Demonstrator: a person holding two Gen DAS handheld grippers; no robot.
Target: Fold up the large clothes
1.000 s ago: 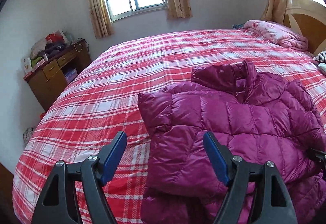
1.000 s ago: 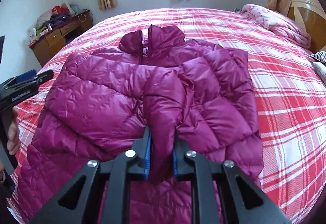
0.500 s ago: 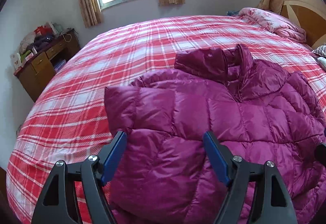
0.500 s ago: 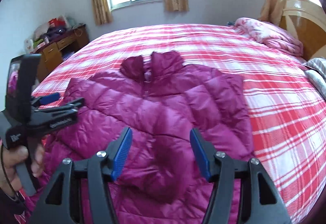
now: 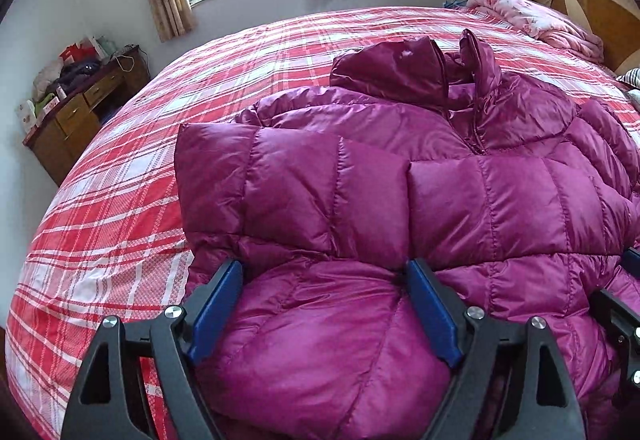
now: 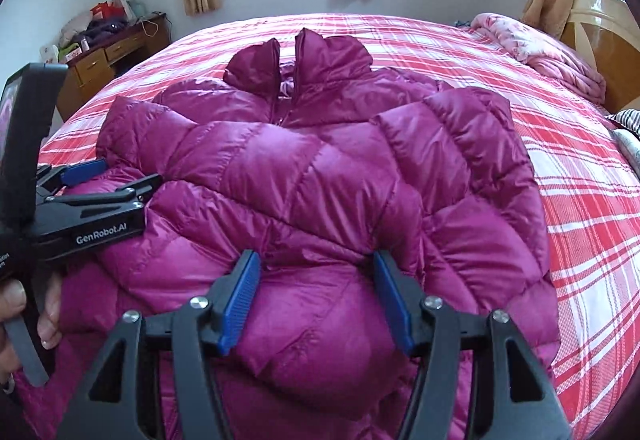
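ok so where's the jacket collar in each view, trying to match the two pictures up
Left wrist view: the collar sits upper right of centre, at the far end of the purple puffer jacket, seen at an angle.
Right wrist view: the collar sits upper centre, its two halves standing apart, seen almost straight on.
Shared landmark: the wooden desk against the left wall, below the window.
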